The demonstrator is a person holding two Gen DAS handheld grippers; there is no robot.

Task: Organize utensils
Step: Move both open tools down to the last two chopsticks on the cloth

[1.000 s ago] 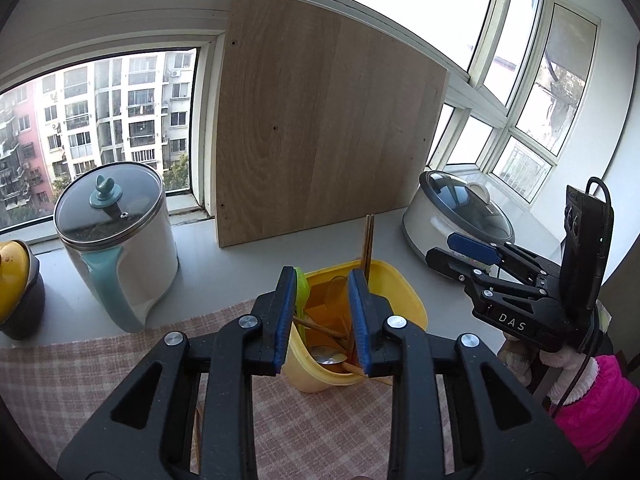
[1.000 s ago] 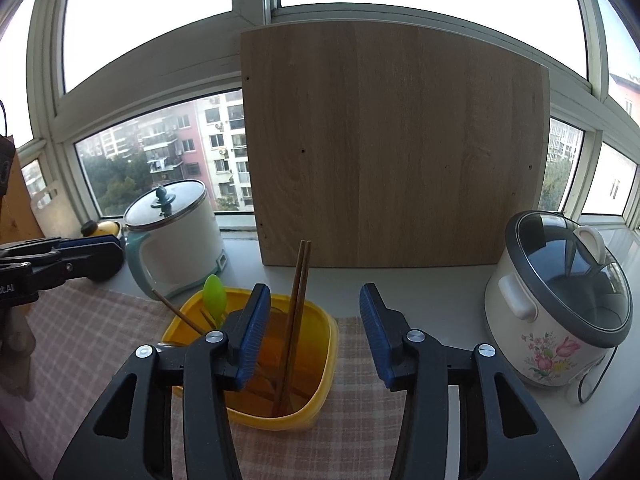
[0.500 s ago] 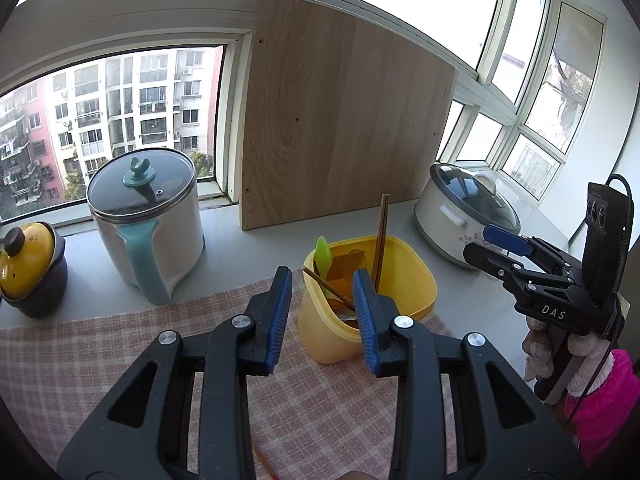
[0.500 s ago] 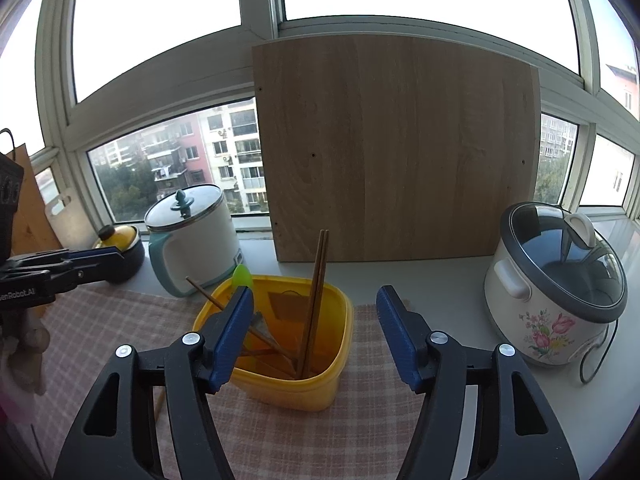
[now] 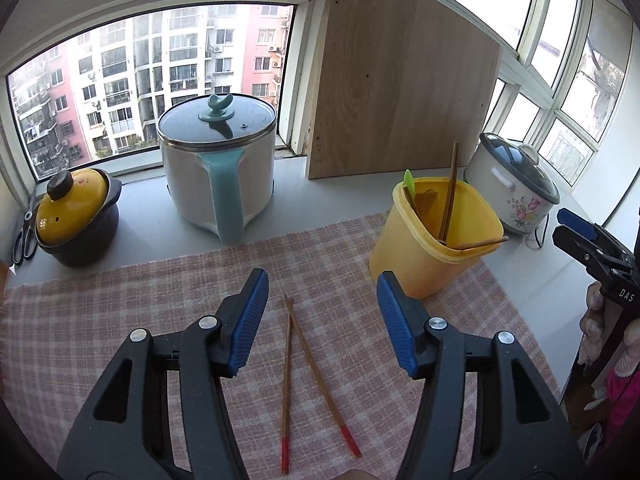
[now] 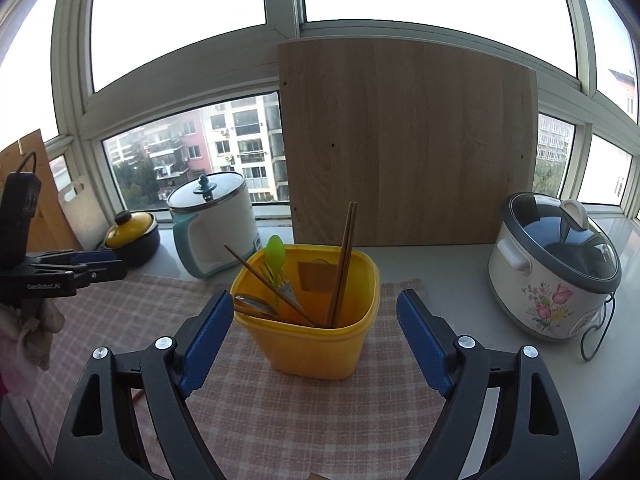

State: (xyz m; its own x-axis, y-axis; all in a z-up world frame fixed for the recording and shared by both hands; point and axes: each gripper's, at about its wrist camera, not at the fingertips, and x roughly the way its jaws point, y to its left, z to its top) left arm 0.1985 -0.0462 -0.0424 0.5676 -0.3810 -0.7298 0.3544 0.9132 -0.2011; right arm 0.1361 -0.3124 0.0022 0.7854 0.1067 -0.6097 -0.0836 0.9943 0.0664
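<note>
1. Left claw was seen with jaws apart, just been opening; nothing was gripped. A pair of red-tipped chopsticks lay flat on the checked cloth in the gap between the jaws, untouched by the pads.
2. Right claw was seen wide open, jaws just been opening, nothing held. The yellow utensil holder was framed between the jaws, clear of both pads.
3. Holder was stood upright on the cloth, near its right edge in the left view. Contents noted: upright chopstick pair, one slanted chopstick, green-handled utensil, metal fork, spoon.
4. On the counter behind the cloth: white-and-teal electric pot, yellow-lidded clay pot, wooden board leaned against the window, floral rice cooker to the right.
5. Scissors were seen at far left beside the clay pot.
</note>
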